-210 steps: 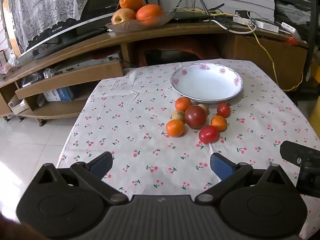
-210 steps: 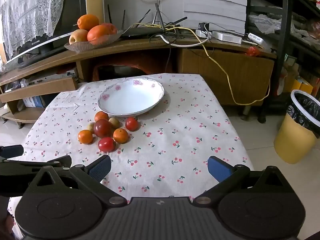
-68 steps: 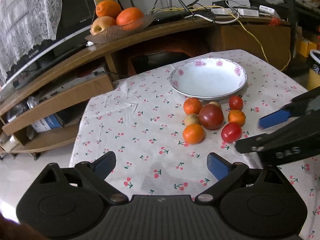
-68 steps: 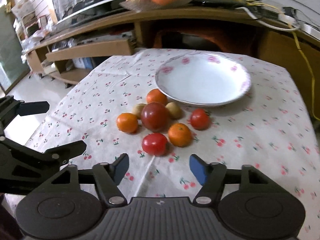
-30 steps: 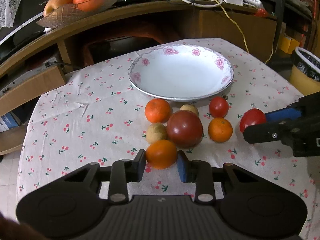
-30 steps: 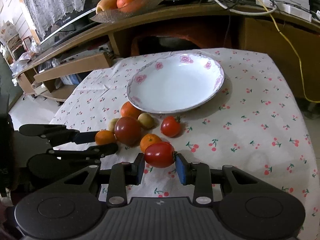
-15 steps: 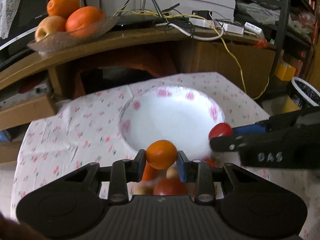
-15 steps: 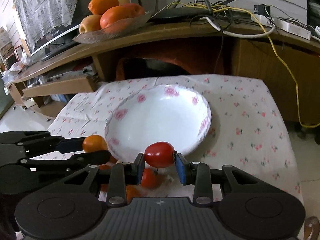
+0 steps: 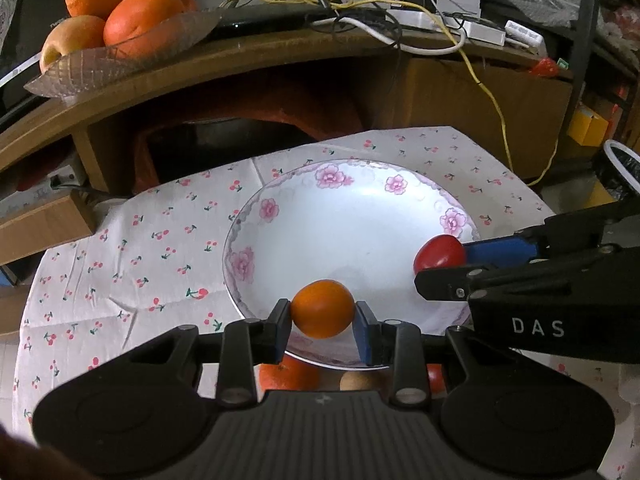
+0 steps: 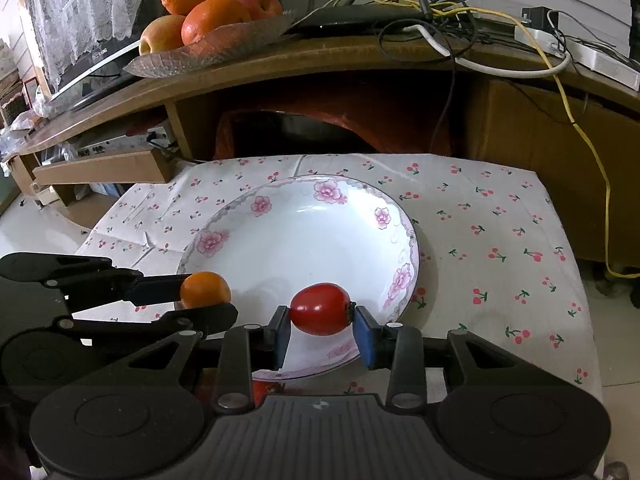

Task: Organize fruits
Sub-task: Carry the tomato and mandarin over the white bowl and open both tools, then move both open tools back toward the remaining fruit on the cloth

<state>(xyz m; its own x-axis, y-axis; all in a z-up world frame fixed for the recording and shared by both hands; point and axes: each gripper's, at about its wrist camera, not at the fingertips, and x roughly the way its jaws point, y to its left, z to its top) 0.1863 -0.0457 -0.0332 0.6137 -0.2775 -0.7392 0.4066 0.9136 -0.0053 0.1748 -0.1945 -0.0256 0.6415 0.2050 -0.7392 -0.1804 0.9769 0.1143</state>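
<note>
My left gripper [image 9: 322,320] is shut on a small orange fruit [image 9: 322,314] and holds it above the near rim of the white flowered plate [image 9: 276,208]. My right gripper [image 10: 322,326] is shut on a red tomato [image 10: 320,309] above the plate's [image 10: 260,204] near right rim. Each gripper shows in the other view, the orange fruit [image 10: 205,289] at left and the tomato [image 9: 439,253] at right. The plate holds no fruit. Other small fruits [image 9: 289,376] lie on the cloth just below the left gripper, mostly hidden.
The table has a white cherry-print cloth [image 9: 132,248]. Behind it stands a wooden TV bench [image 9: 248,52] with a glass dish of oranges and apples [image 9: 116,36], cables and a router. A bin [image 9: 620,172] stands at far right.
Both grippers closed on their fruits, lifted them off the cloth and carried them forward over the plate. In the last half second they moved a little further over its rim.
</note>
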